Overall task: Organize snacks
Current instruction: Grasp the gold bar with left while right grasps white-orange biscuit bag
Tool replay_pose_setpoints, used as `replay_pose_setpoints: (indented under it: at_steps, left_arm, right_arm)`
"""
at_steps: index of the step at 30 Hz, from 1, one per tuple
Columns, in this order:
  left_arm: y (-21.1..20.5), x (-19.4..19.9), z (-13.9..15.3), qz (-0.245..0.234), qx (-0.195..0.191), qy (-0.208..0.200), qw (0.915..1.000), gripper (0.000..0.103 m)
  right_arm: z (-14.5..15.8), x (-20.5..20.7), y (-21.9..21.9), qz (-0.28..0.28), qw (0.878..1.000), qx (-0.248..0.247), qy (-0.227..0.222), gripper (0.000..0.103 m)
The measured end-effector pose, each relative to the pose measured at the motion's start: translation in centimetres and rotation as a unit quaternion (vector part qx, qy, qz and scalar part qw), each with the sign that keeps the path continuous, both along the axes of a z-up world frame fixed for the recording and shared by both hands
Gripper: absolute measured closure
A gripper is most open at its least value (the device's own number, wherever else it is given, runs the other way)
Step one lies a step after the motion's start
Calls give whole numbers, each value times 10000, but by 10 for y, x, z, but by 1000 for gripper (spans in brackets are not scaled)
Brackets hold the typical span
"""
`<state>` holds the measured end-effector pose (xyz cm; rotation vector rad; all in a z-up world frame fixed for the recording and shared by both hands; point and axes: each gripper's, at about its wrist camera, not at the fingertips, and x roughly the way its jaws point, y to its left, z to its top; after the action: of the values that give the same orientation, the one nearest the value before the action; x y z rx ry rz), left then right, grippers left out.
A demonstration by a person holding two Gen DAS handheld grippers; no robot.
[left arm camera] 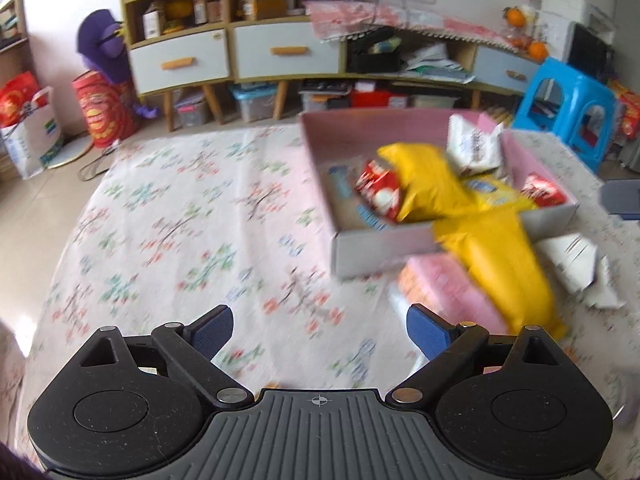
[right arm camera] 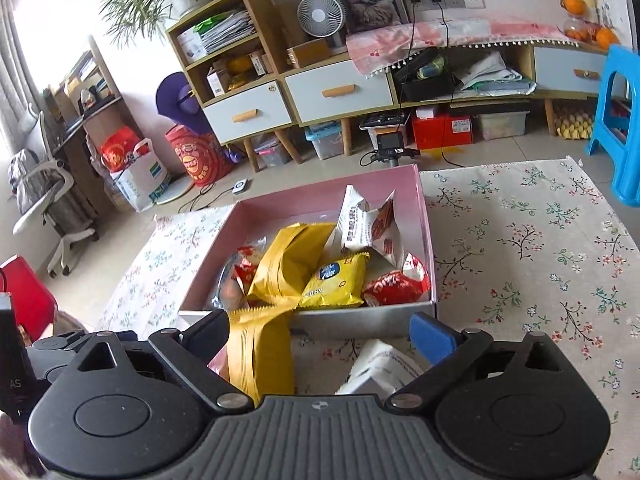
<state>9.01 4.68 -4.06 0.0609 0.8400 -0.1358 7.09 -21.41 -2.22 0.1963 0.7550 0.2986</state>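
We hold both the left gripper [left arm camera: 319, 330] and right gripper [right arm camera: 320, 330] spread apart, gripping nothing; snacks fill the pink box [right arm camera: 426, 216], a long yellow packet [right arm camera: 260, 354] draped over its near wall

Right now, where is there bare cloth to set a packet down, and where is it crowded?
Free: the floral cloth left of the pink box, and the cloth right of it. Crowded: inside the box, and its near wall, where a long yellow packet drapes out beside a white packet.

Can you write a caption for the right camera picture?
Open hand-held gripper above a pink box of snacks.
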Motion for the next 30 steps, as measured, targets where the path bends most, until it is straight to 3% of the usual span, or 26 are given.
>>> replay_pose_setpoints:
  at_steps: [7,14,18,24,30]
  left_arm:
    - [7,-8,-12,-55,263,339,9991,8]
    - [24,-19,-25,237,196,669,9973,8]
    - [28,-20,-26,426,108,692,9966,6]
    - [21,-26,-23,276,317,665,9969,6]
    - [34,-36,-24,323,195,724,9967,6]
  right_arm:
    - [-10,-16,13,298,9986,-441,43,11]
    - [-21,-33,31,638,9936,-929,72,11]
    - [-29,-44,40,784,9899,-1168,166,11]
    - [-40,-57,51,1030,9831,-1506,173,11]
    - [-53,-58,58,1297,9764,-1693,337,11]
